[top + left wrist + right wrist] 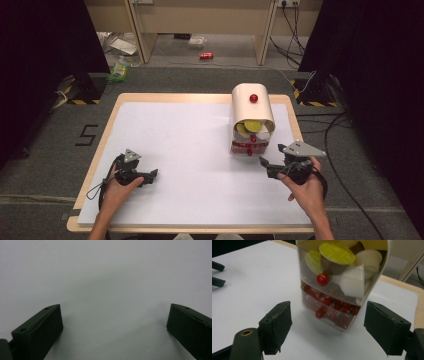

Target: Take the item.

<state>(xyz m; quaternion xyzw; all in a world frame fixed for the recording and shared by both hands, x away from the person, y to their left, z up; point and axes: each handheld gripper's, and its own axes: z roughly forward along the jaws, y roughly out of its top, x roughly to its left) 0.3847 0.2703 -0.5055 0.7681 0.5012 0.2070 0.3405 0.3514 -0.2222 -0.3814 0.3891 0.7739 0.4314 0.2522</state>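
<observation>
We noted both drawers of the capsule box (252, 120) near the surface's far right corner seemingly closed, right tongs (327, 327) spread before them, left tongs (112, 327) spread idle.

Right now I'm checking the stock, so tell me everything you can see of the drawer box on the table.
The drawer box stands upright at the table's far right, under a curved cream cover with a red knob on top. Its two clear plastic drawers each have a red knob. The upper holds yellow-lidded and white capsules, the lower red ones. Nothing touches it but the table.
</observation>
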